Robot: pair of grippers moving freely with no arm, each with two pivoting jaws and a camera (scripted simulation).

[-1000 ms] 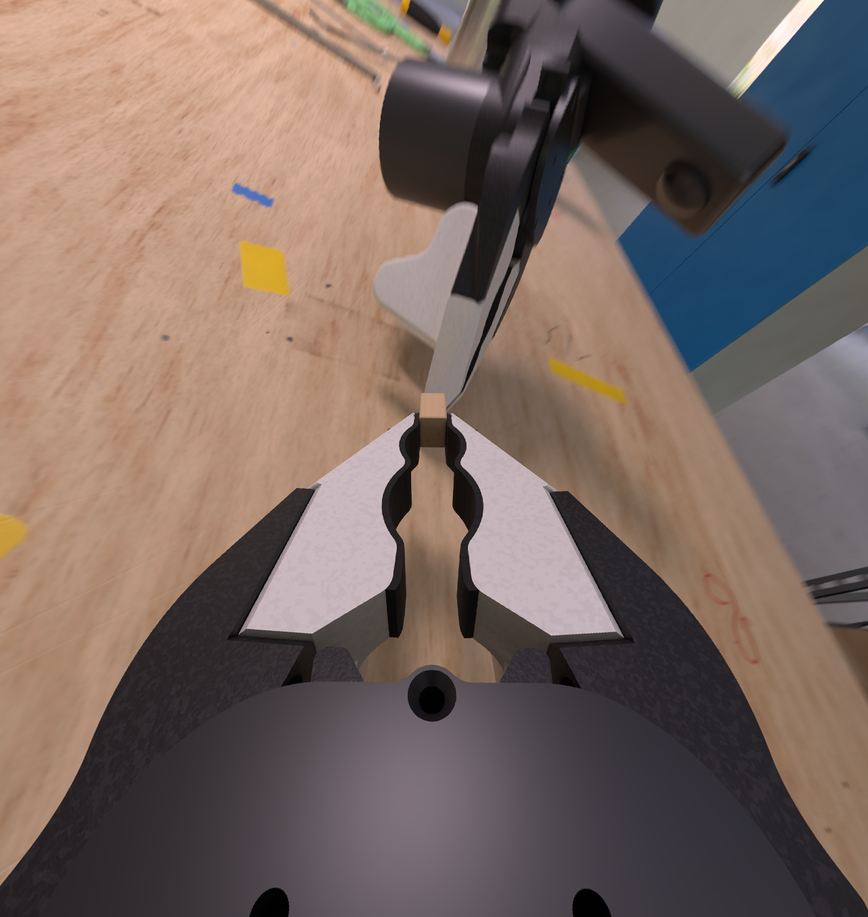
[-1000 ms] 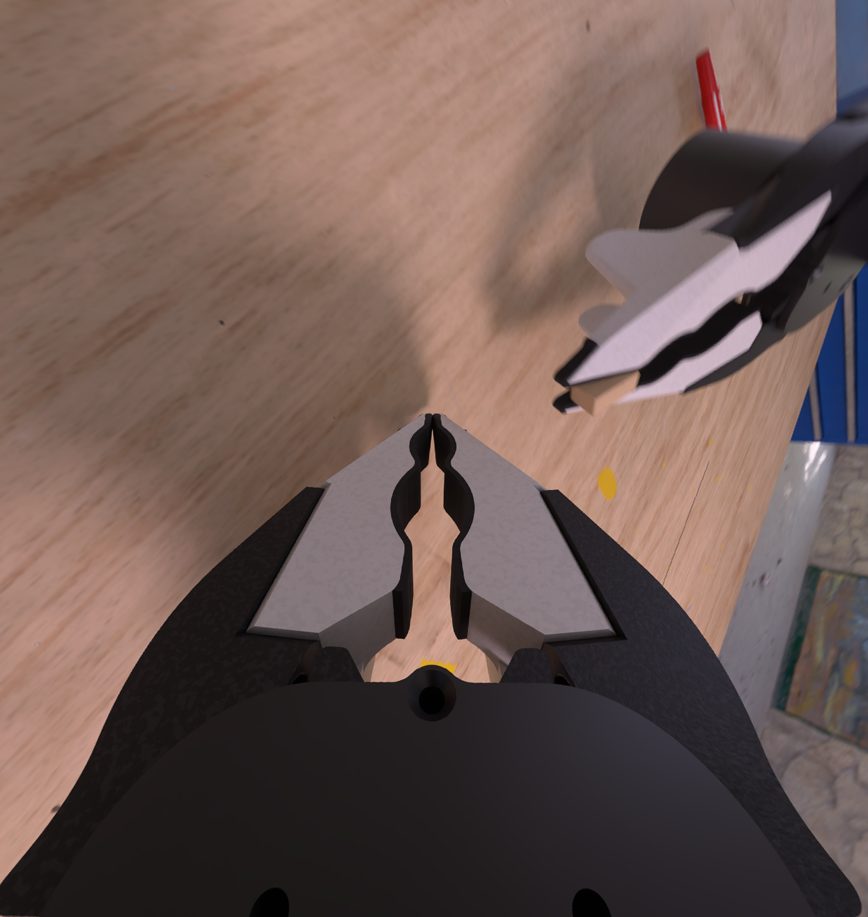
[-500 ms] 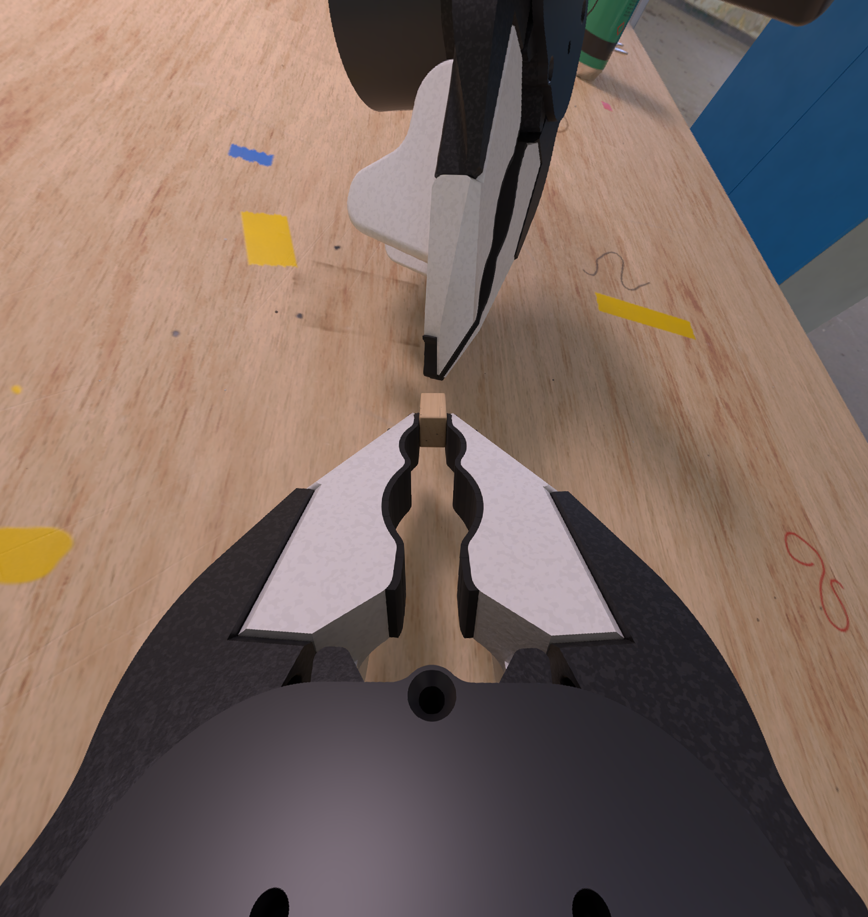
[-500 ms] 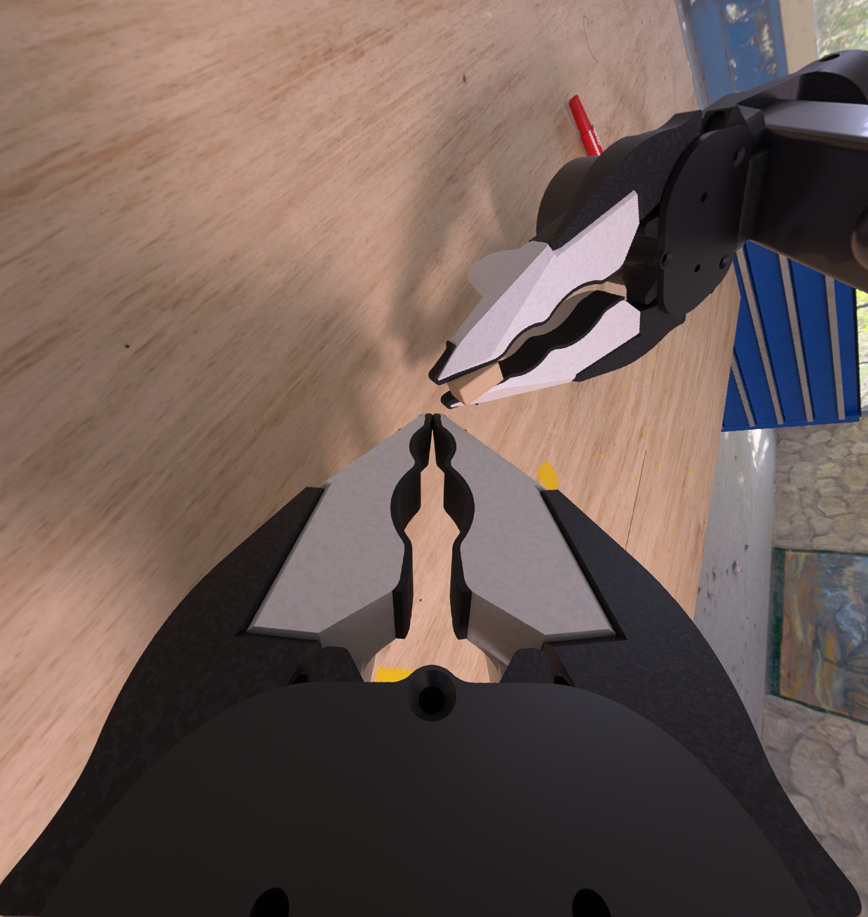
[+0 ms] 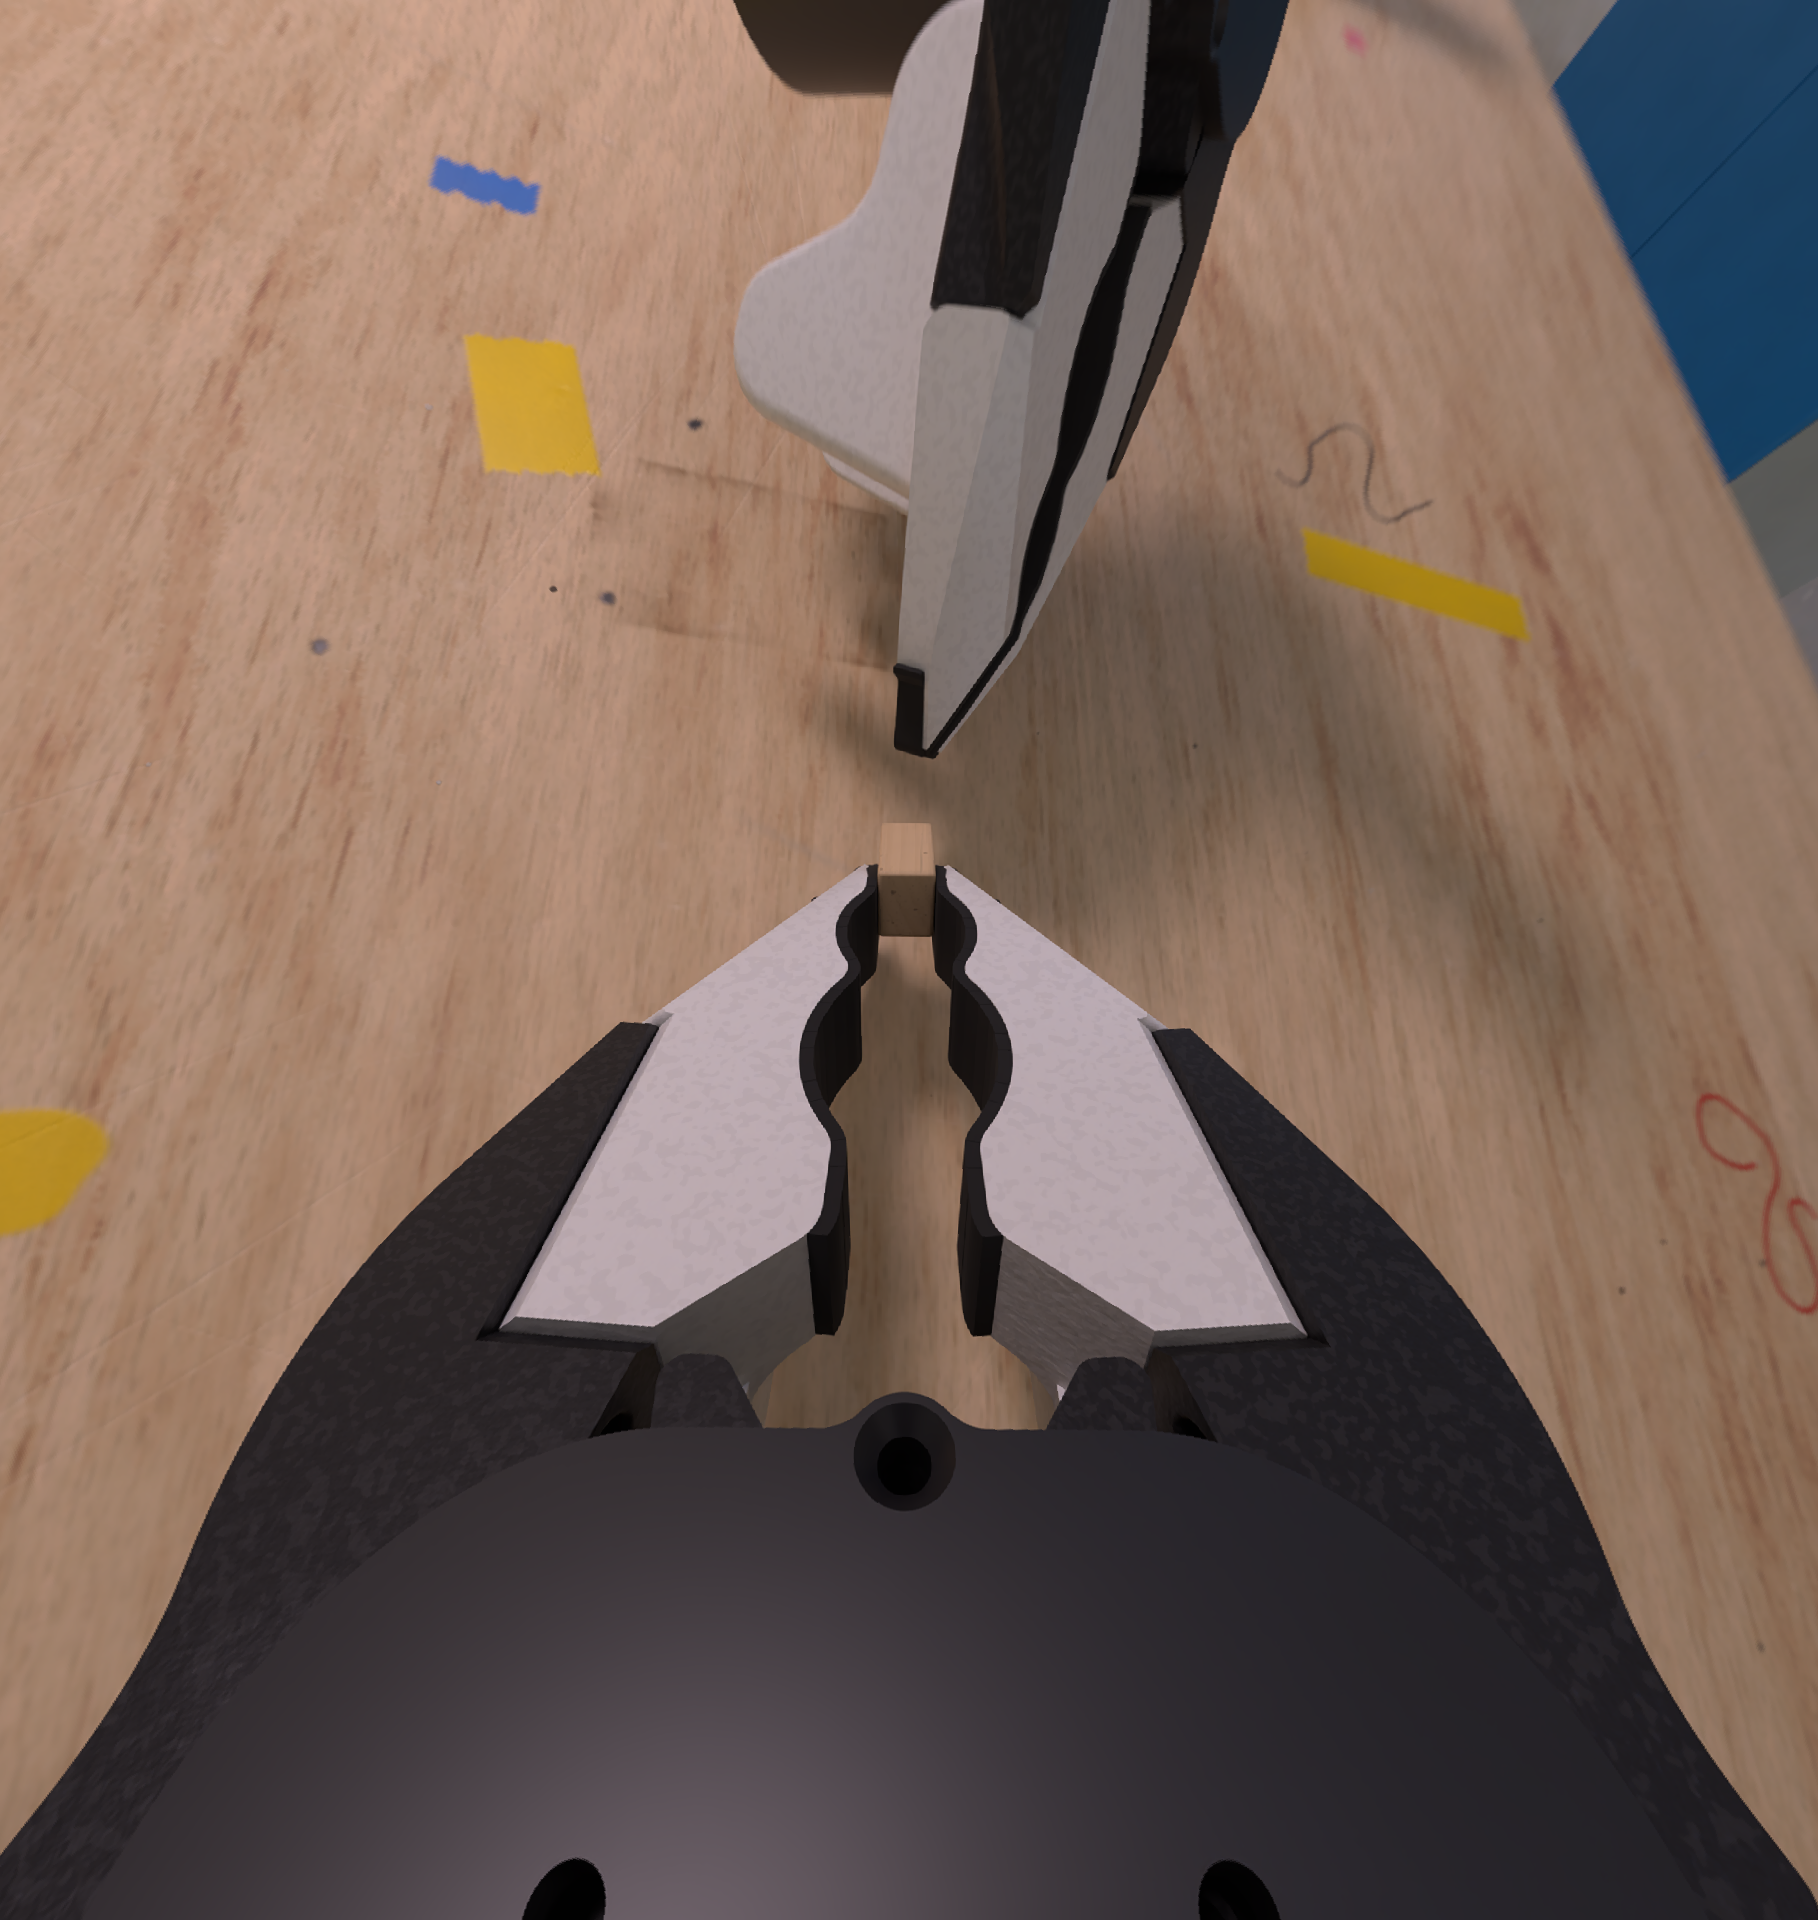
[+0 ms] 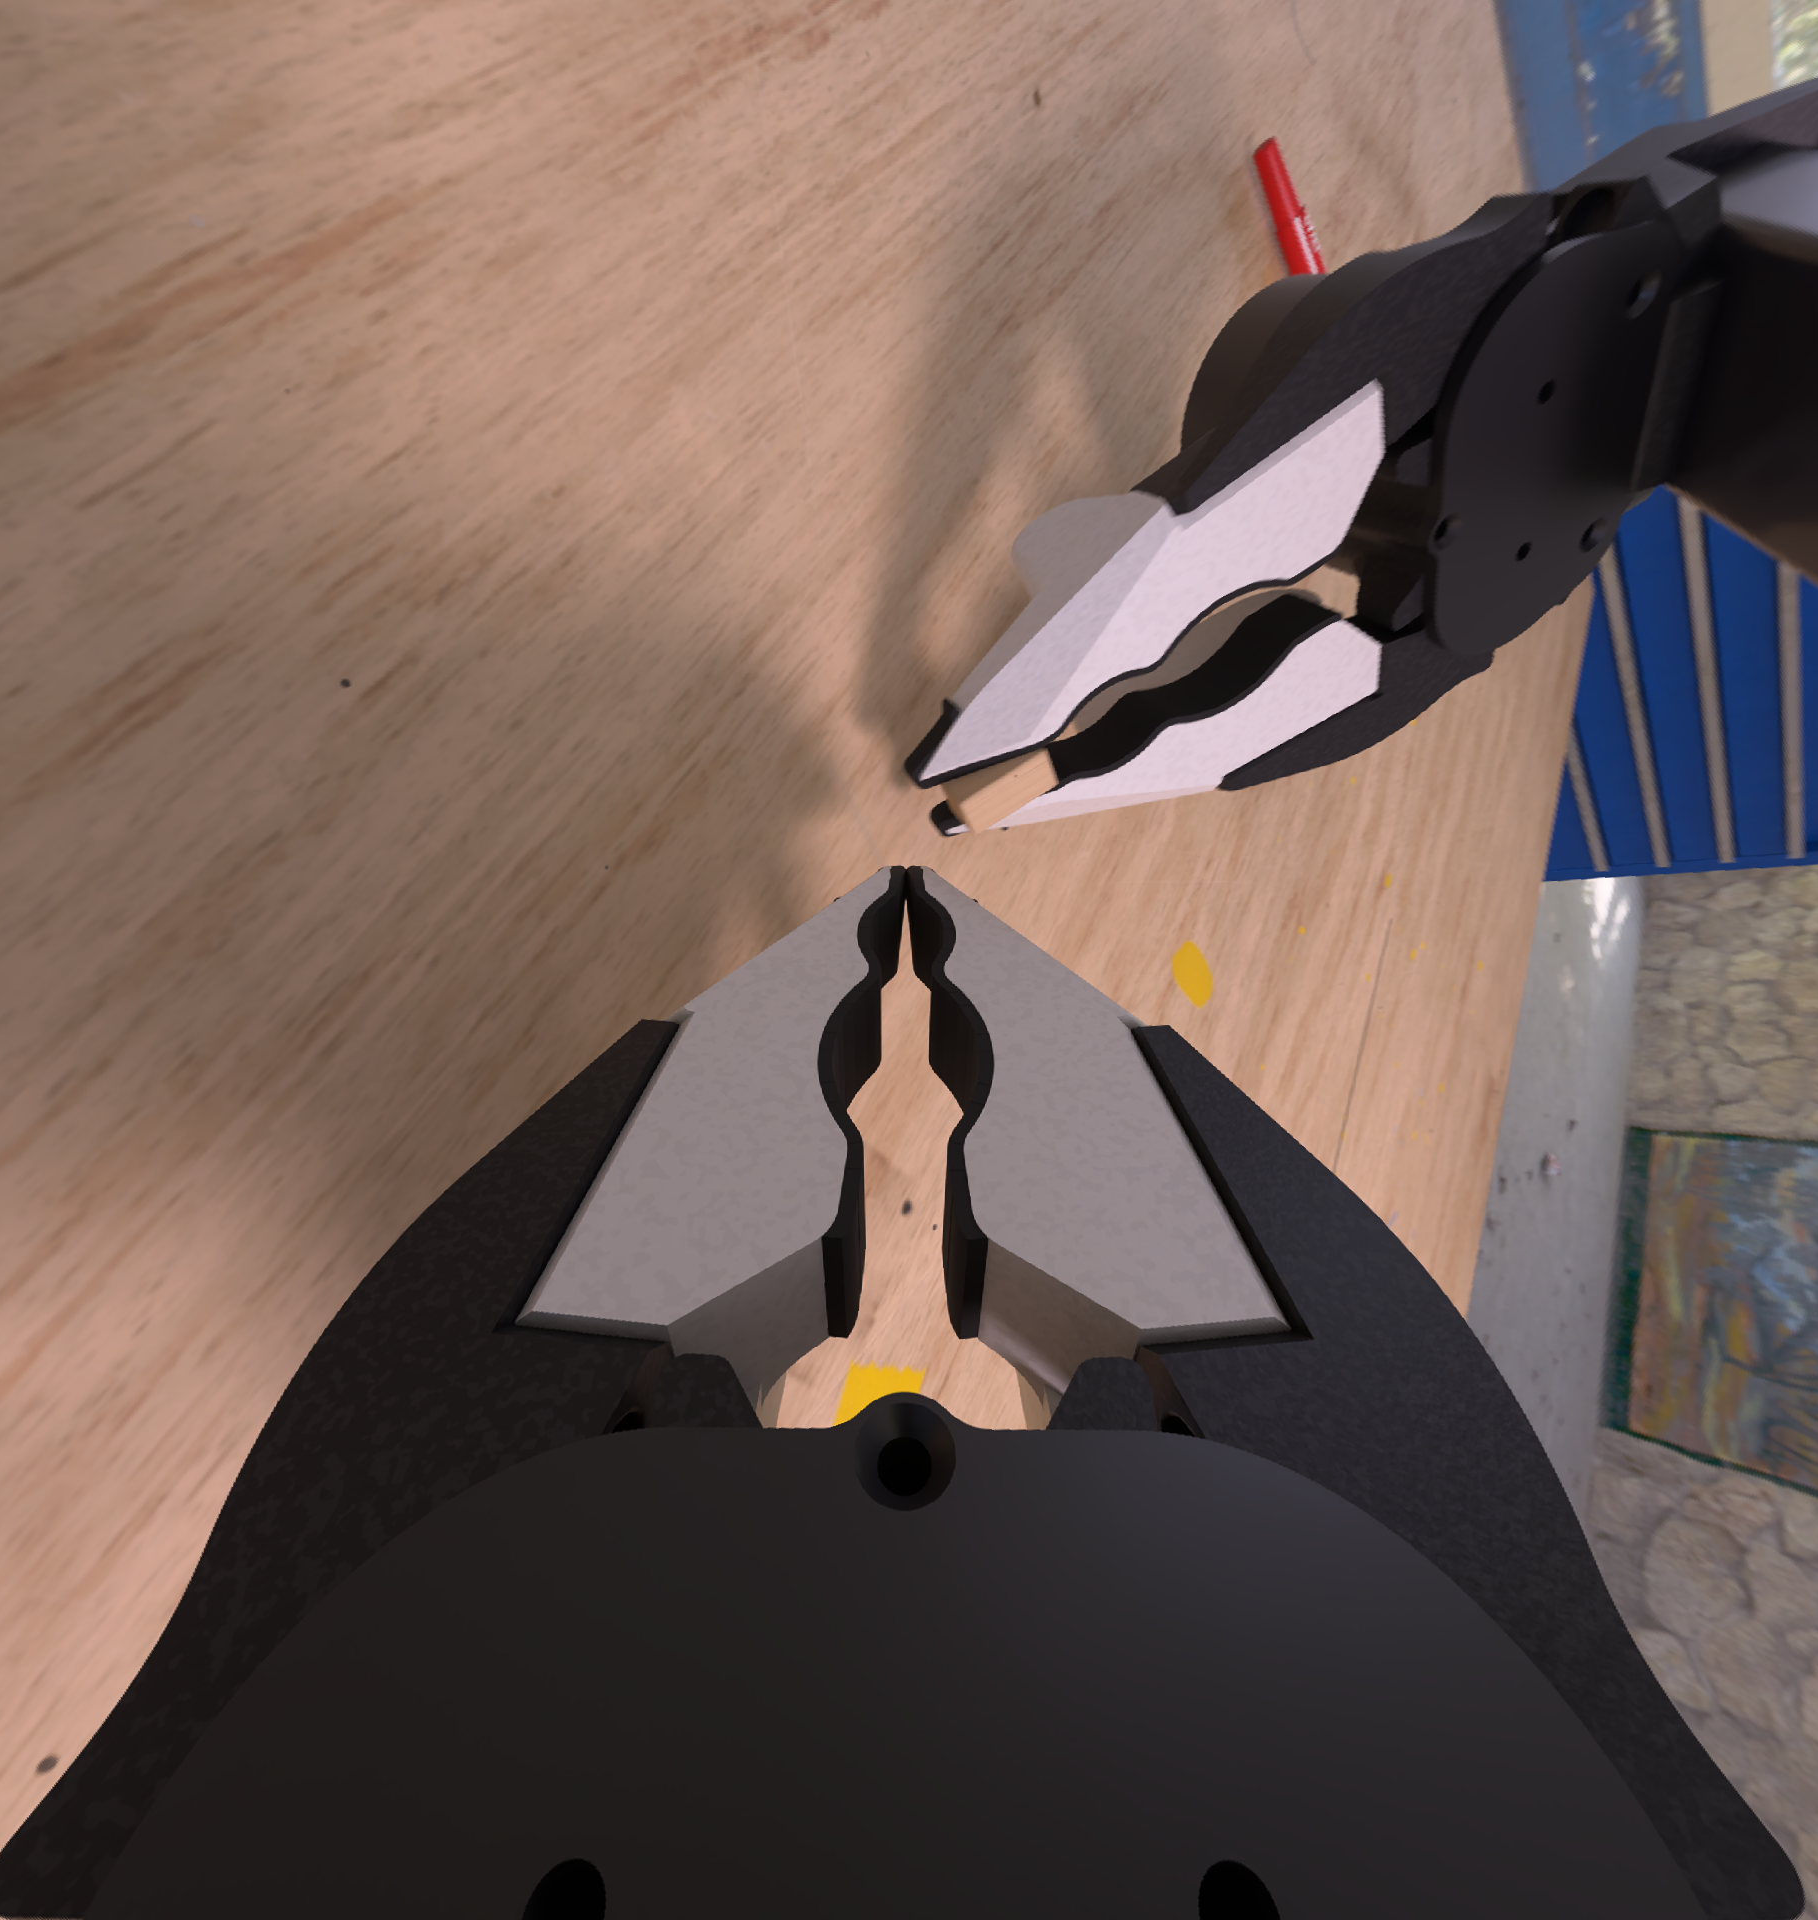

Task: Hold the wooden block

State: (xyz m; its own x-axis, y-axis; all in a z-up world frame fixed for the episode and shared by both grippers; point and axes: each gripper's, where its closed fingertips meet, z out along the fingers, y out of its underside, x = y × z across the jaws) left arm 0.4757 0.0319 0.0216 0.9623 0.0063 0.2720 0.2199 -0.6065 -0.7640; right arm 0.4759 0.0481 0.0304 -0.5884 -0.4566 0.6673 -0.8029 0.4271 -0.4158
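A small pale wooden block (image 5: 906,891) is pinched between the tips of my left gripper (image 5: 906,904), held above the wooden workbench (image 5: 261,727). In the right wrist view the same block (image 6: 1004,802) shows in the left gripper (image 6: 962,795) at the upper right. My right gripper (image 6: 904,878) is shut and empty, its tips a short gap away from the block. In the left wrist view the right gripper (image 5: 915,717) points down at the block from just beyond it.
Yellow tape patches (image 5: 531,405) and a blue one (image 5: 484,185) lie on the bench. A red marker (image 6: 1287,208) lies near the bench's far edge. A blue cabinet (image 5: 1767,208) stands past the right edge.
The two grippers have come to face each other tip to tip, then drawn slightly apart. The left gripper keeps its hold on the block; the right stays shut.
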